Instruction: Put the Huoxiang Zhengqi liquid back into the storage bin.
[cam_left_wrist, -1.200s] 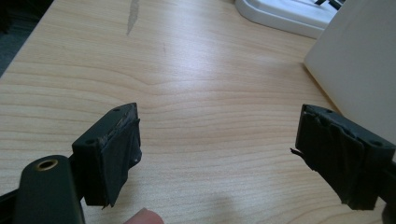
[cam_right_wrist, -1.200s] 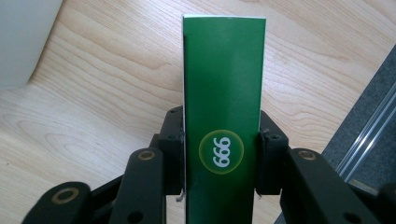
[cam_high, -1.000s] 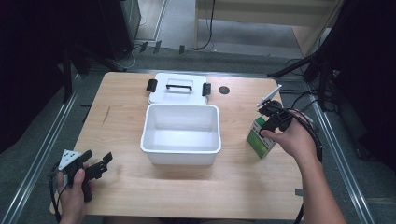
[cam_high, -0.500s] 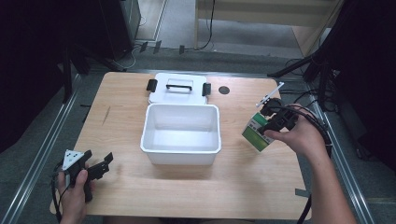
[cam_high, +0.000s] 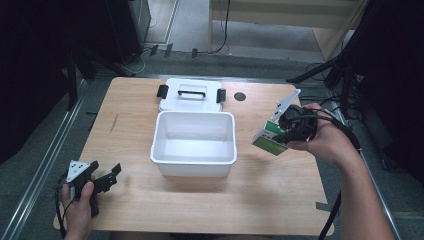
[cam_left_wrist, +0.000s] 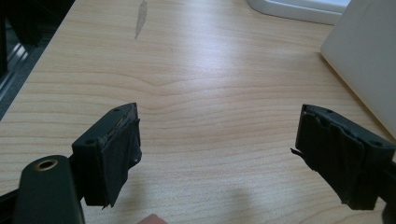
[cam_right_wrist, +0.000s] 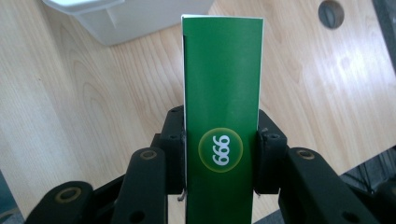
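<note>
Pale wood table stood on a grey floor among dark stands. A white bin sat mid-table, its lid at the far edge. The right gripper clamped a green box above the right edge; its own view showed "999". The left gripper rested wide near the front-left corner.

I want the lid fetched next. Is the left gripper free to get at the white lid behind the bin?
Probably yes: the left gripper is open and empty, and bare table lies left of the bin up to the lid.
</note>
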